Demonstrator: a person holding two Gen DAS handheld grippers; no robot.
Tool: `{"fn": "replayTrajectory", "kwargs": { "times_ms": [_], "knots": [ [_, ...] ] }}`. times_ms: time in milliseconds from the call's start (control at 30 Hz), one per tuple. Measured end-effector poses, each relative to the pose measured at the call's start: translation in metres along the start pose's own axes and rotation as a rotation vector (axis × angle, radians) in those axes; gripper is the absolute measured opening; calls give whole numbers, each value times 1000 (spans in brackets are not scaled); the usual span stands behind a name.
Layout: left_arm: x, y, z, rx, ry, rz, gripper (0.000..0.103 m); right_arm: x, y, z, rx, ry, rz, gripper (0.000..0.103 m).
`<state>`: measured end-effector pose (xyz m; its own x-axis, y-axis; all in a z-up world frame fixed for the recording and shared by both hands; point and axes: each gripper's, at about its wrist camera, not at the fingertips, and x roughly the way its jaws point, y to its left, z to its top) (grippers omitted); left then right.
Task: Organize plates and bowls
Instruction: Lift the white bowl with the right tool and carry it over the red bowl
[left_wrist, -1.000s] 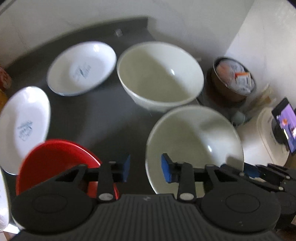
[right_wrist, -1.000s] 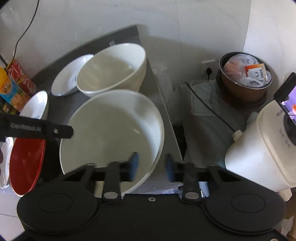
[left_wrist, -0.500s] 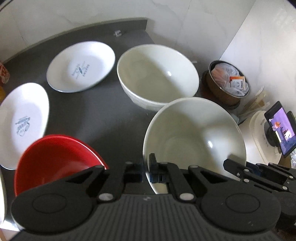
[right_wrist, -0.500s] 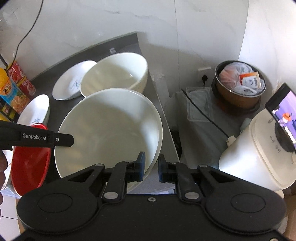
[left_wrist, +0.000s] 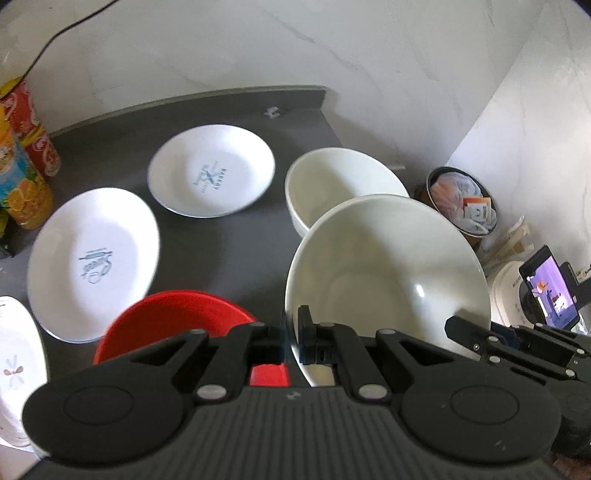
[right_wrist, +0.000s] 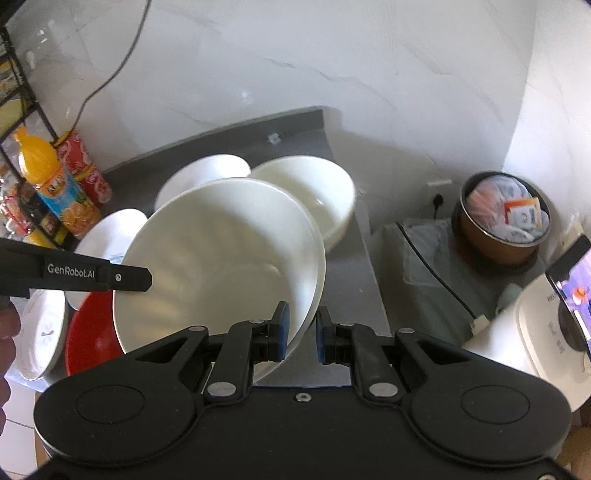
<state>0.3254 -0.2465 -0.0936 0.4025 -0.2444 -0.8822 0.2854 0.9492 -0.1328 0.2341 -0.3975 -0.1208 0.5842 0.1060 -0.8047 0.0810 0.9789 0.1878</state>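
Observation:
A large white bowl is raised off the dark counter and tilted. My left gripper is shut on its near left rim. My right gripper is shut on its near right rim, and the same bowl fills that view. A second white bowl sits on the counter just behind it. Two white printed plates lie to the left. A red bowl sits below my left fingers, next to a third white plate.
Drink cans and an orange juice bottle stand at the far left by the wall. Off the counter's right edge are a brown pot of packets, a white appliance and a phone. A marble wall stands behind the counter.
Both grippers were open a second ago and have shut on the large bowl's rim. The bowl has since risen off the counter and tilted toward the far bowl.

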Motion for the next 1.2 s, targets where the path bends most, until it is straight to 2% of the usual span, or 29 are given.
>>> {"fn": "replayTrajectory", "kwargs": {
  "times_ms": [467,833,1200],
  "knots": [
    [-29,61,-7,-94,-26,41,5,-8,59,13,-86,-30,65,15],
    [-31,103,-26,-116,13,42,5,-6,100,1,-98,-4,58,15],
    [-26,125,-44,-139,58,71,6,7,130,-12,-144,45,52,16]
  ]
}}
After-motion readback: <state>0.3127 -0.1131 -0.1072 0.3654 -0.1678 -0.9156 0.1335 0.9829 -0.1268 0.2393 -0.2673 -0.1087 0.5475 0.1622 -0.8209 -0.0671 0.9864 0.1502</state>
